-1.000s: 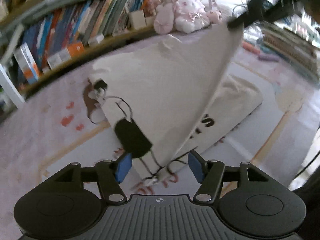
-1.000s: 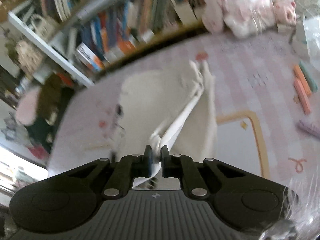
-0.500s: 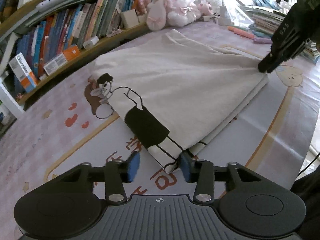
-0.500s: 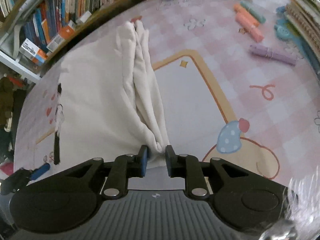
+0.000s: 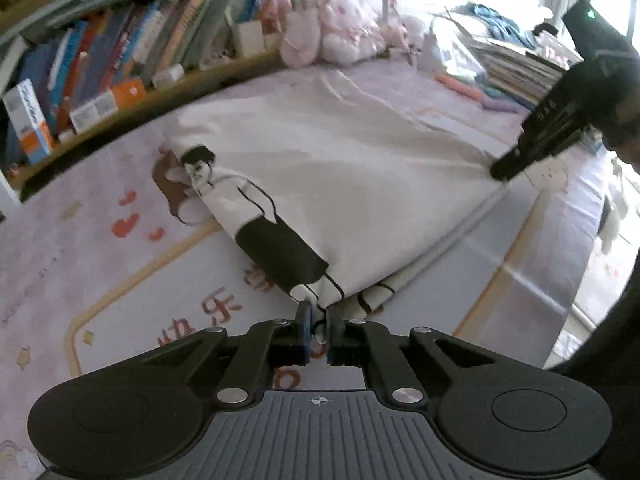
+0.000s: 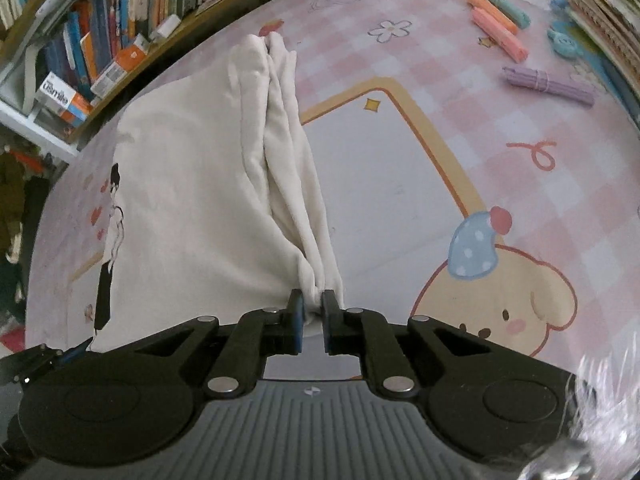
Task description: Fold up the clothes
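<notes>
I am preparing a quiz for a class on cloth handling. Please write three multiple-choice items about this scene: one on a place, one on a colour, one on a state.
1. Where do the books stand?
A. on a shelf behind the mat
B. on the garment
C. under the mat

2. What colour is the garment?
A. blue
B. cream white
C. green

3. What do the left gripper fingers do?
A. stand wide apart
B. hold a marker
C. close on the garment's corner

Key: 1 A, spines line the shelf; 2 B, pale cloth with a black print; 3 C, cloth sits pinched between them.
</notes>
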`<state>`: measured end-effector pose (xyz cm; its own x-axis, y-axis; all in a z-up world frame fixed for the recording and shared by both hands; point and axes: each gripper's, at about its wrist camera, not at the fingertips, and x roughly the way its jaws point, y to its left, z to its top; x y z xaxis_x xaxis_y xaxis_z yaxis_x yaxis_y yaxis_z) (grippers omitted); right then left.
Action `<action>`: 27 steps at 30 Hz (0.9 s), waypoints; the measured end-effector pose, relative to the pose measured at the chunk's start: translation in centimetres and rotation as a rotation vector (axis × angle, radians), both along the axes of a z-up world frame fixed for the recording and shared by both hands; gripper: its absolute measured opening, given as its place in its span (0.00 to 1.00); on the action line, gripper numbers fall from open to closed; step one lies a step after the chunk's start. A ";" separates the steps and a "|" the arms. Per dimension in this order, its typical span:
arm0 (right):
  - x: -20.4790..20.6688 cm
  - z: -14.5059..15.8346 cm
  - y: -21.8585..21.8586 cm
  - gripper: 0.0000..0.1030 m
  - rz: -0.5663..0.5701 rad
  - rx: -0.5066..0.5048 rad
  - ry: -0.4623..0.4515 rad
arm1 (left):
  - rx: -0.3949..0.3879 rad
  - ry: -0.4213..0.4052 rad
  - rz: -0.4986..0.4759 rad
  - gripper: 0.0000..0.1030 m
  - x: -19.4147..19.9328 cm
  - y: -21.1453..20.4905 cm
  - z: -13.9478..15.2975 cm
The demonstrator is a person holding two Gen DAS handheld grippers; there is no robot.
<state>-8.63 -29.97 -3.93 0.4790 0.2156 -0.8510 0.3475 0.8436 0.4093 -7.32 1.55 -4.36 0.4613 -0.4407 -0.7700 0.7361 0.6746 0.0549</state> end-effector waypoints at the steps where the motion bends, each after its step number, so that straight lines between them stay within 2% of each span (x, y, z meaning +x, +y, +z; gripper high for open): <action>1: 0.0 0.0 0.1 0.09 0.006 -0.008 0.000 | 0.001 0.020 0.002 0.12 0.3 0.2 -0.1; 2: 0.1 0.2 0.2 0.09 0.015 -0.020 0.004 | 0.002 0.040 0.003 0.15 0.5 0.4 -0.3; 3: 0.1 0.3 0.3 0.12 0.027 -0.035 0.010 | -0.001 0.061 0.005 0.16 0.7 0.7 -0.2; 4: 0.2 0.6 0.4 0.17 0.040 -0.056 0.017 | -0.010 0.085 0.006 0.22 0.7 1.1 0.0; 6: 0.0 1.8 0.6 0.36 0.062 -0.126 0.004 | -0.037 0.128 0.012 0.28 0.8 2.1 0.6; 8: -0.2 3.3 1.0 0.40 0.096 -0.191 -0.039 | -0.106 0.147 0.026 0.40 1.2 3.7 1.6; 9: -0.2 4.0 1.4 0.41 0.121 -0.221 -0.066 | -0.140 0.152 0.043 0.42 1.6 4.4 2.0; 11: 0.4 4.9 2.2 0.41 0.165 -0.264 -0.109 | -0.210 0.148 0.106 0.52 3.0 5.4 2.8; 13: 1.7 4.9 3.3 0.40 0.198 -0.289 -0.126 | -0.276 0.146 0.170 0.53 4.5 6.3 3.4; 17: 4.9 2.5 5.0 0.34 0.230 -0.344 -0.071 | -0.368 0.176 0.319 0.53 8.2 6.4 3.1; 19: 5.7 1.2 5.1 0.21 0.232 -0.333 -0.030 | -0.388 0.181 0.359 0.53 9.3 6.1 2.9; 20: 5.8 1.2 4.9 0.11 0.230 -0.301 -0.033 | -0.390 0.178 0.360 0.53 9.6 5.9 2.9; 21: 5.5 1.8 4.8 0.07 0.223 -0.282 -0.050 | -0.393 0.175 0.360 0.53 9.9 5.7 2.9; 24: 4.4 3.3 4.2 0.07 0.185 -0.247 -0.108 | -0.399 0.168 0.362 0.53 10.9 5.2 2.7; 25: 4.2 3.1 3.9 0.07 0.168 -0.233 -0.102 | -0.395 0.172 0.365 0.53 11.4 5.2 2.5; 27: 4.6 1.3 3.2 0.10 0.148 -0.209 -0.036 | -0.382 0.184 0.379 0.53 12.4 5.1 2.0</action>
